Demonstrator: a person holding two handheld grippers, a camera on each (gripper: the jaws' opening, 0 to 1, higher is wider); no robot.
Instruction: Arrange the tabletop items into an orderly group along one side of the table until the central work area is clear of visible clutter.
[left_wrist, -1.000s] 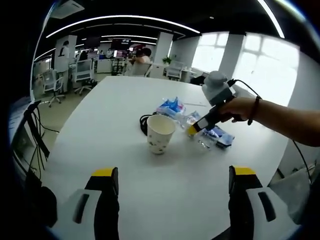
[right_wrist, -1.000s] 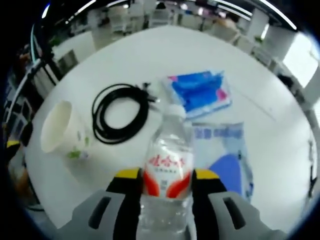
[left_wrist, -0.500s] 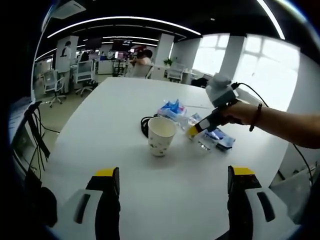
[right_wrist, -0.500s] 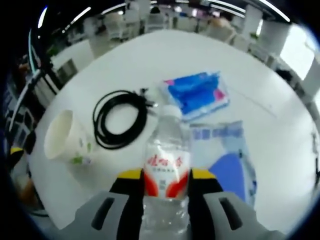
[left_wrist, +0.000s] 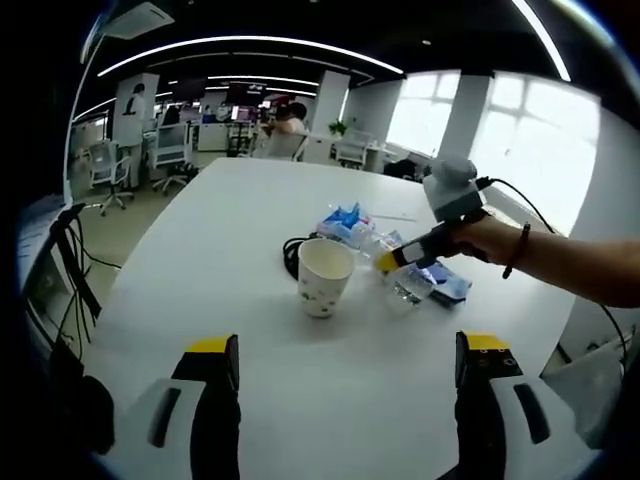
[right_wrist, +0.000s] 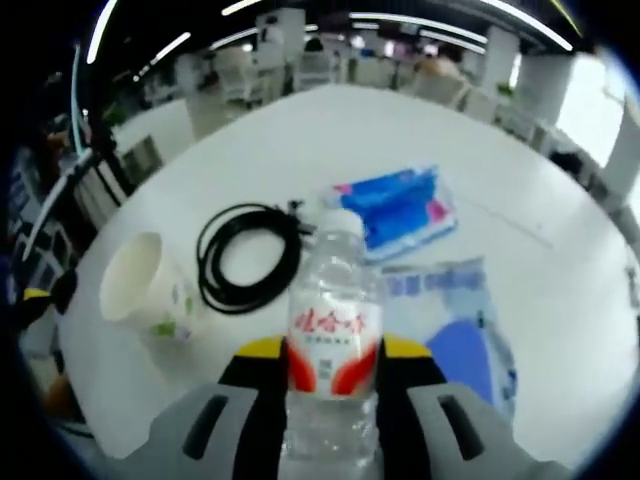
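Note:
On the white table (left_wrist: 230, 240) stand a paper cup (left_wrist: 324, 277), a coiled black cable (right_wrist: 245, 256), a blue tissue pack (right_wrist: 397, 207) and a flat clear bag with blue print (right_wrist: 455, 305). A clear water bottle (right_wrist: 333, 330) with a red-and-white label and white cap sits between the jaws of my right gripper (right_wrist: 333, 362), which is shut on it. In the left gripper view the right gripper (left_wrist: 392, 261) holds the bottle (left_wrist: 405, 280) just right of the cup, a hand behind it. My left gripper (left_wrist: 345, 355) hovers open over the near table, nothing between its fingers.
Office chairs (left_wrist: 105, 165) and desks stand beyond the far end of the table, and a person sits there. A black stand with cables (left_wrist: 70, 260) is off the table's left edge. Bright windows line the right side.
The right gripper has lifted a little with the bottle and drifted slightly right and back in the left gripper view. The left gripper has stayed put.

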